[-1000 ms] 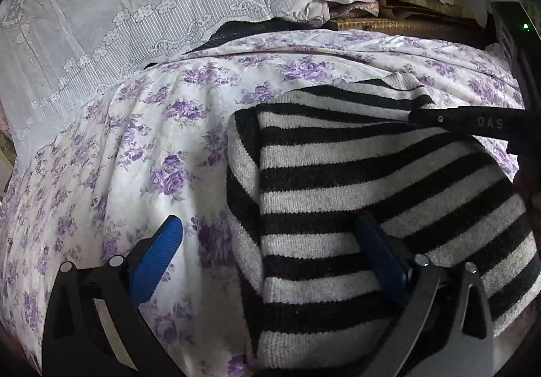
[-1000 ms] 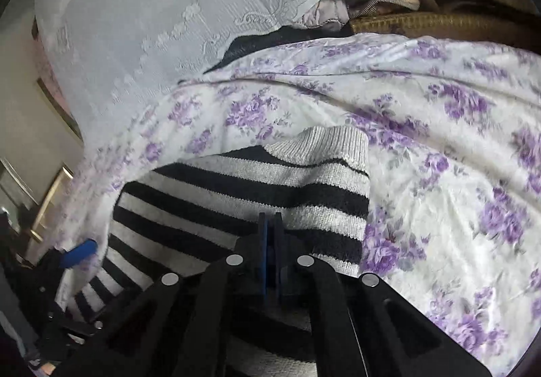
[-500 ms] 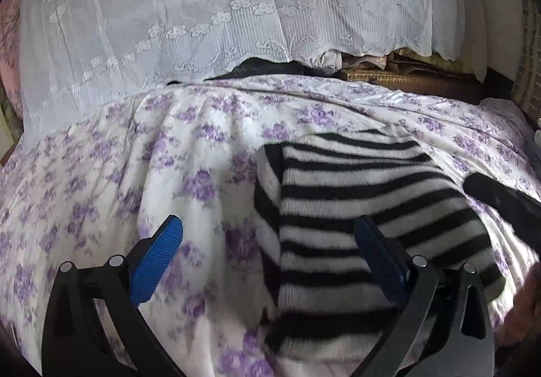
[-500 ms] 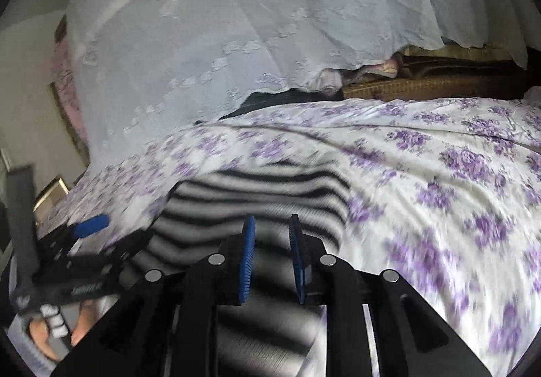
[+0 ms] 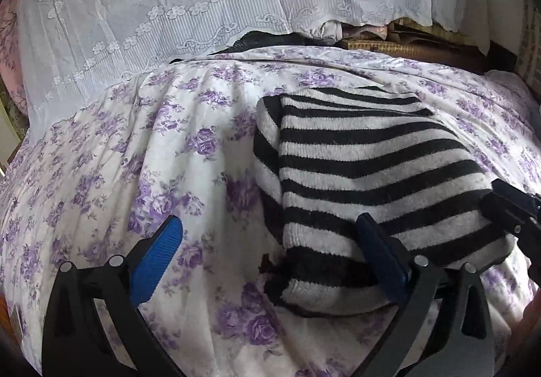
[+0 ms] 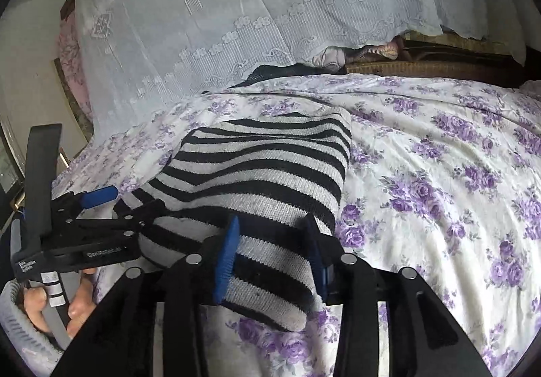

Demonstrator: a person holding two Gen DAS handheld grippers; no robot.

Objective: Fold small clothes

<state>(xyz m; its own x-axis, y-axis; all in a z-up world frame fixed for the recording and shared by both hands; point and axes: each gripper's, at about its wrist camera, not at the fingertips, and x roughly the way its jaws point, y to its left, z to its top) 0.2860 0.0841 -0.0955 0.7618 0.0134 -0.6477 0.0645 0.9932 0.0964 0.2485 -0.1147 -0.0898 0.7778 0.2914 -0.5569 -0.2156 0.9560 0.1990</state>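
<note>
Right wrist, fuzzy striped knit sweater [image 6: 263, 174], folded oblong

Left gripper [image 5: 270, 262] jaws spread wide beside the striped sweater [image 5: 365, 167], right gripper [image 6: 270, 252] jaws opening over its near edge, pads apart

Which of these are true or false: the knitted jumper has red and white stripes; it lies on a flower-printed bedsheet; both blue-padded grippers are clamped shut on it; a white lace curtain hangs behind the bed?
1. The knitted jumper has red and white stripes. False: the folded knitted jumper is striped black and white.
2. It lies on a flower-printed bedsheet. True: it rests on a white bedsheet with purple flowers.
3. Both grippers are clamped shut on it. False: the left gripper stands wide open, and the right gripper is opening, the jumper's edge between its jaws.
4. A white lace curtain hangs behind the bed. True.
</note>
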